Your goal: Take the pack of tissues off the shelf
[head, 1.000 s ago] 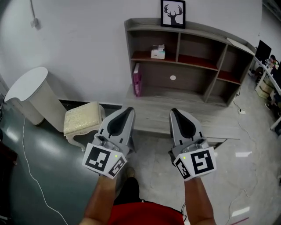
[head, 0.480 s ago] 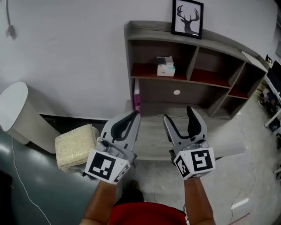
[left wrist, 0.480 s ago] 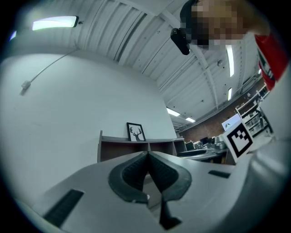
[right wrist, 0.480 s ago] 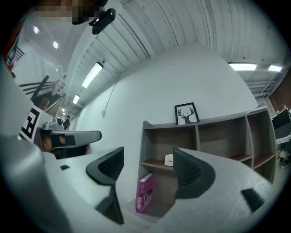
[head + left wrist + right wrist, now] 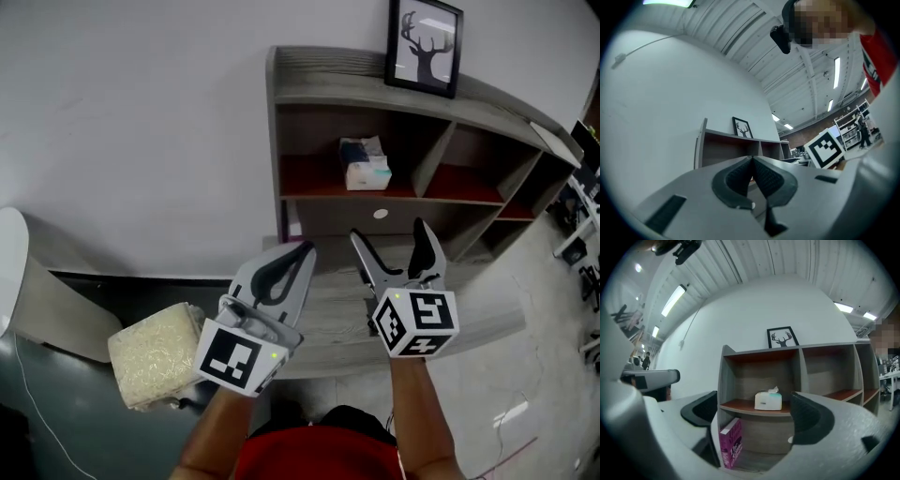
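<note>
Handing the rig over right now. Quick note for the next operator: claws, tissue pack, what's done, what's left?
Left claw: shut, empty, held low in front of the shelf.
Right claw: jaws opening, nothing between them, aimed at the pack of tissues.
Pack: in the shelf's upper-left compartment, untouched.
Done: nothing gripped yet.
Left: reach in, grip the pack, bring it out.

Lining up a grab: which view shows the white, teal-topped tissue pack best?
The right gripper view: the white, teal-topped tissue pack sits central, front-on and unobstructed. The head view shows the pack from above. The left gripper view shows none of it.
</note>
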{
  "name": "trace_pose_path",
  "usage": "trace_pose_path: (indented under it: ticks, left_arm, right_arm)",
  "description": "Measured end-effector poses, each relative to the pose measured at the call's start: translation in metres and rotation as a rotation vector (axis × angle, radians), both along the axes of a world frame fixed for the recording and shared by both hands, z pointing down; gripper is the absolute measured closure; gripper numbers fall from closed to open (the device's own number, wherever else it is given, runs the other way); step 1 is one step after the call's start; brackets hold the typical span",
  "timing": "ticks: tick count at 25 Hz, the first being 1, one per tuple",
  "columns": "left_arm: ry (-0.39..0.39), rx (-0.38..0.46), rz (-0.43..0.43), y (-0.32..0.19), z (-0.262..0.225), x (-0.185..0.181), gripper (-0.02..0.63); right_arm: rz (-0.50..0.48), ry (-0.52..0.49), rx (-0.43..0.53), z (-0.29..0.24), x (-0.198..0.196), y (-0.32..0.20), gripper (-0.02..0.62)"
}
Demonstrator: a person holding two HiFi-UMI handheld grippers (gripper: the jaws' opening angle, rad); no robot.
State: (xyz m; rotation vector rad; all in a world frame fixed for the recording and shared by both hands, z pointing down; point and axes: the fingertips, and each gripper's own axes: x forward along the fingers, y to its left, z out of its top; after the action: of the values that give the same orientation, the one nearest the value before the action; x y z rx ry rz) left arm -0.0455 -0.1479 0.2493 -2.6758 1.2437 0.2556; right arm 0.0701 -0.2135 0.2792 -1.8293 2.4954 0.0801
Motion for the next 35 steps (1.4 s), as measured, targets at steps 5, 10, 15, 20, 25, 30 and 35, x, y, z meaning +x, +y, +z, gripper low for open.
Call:
trace_pose_path:
  ticks: [5, 10, 15, 20, 25, 30, 35]
  left_arm:
    - [0.021, 0.02, -0.002, -0.035, -0.001, 0.002, 0.598]
    - [0.011, 0.017, -0.03, -0.065, 0.0, 0.002, 0.598]
    - [-0.003, -0.01, -0.042, -0.091, 0.008, 0.003, 0.598]
    - [-0.007, -0.009, -0.066, -0.107, 0.013, 0.002, 0.598]
    - [0.0, -0.027, -0.08, -0.116, 0.019, -0.002, 0.598]
    - [0.001, -0.035, -0.079, -0.119, 0.024, -0.001, 0.598]
    - [0.001, -0.046, -0.075, -0.118, 0.029, -0.001, 0.598]
  right_arm:
    - [0.043, 0.031, -0.074, 0.016, 0.001, -0.052, 0.087]
    - [0.065, 0.058, -0.126, 0.029, 0.003, -0.101, 0.058]
    - [0.09, 0.066, -0.171, 0.041, 0.007, -0.144, 0.04]
    - [0.099, 0.087, -0.224, 0.051, 0.004, -0.171, 0.014]
    - [0.14, 0.132, -0.289, 0.061, 0.003, -0.186, 0.012]
    - [0.186, 0.171, -0.327, 0.066, 0.005, -0.19, 0.014]
    - [0.199, 0.193, -0.312, 0.064, 0.009, -0.185, 0.108]
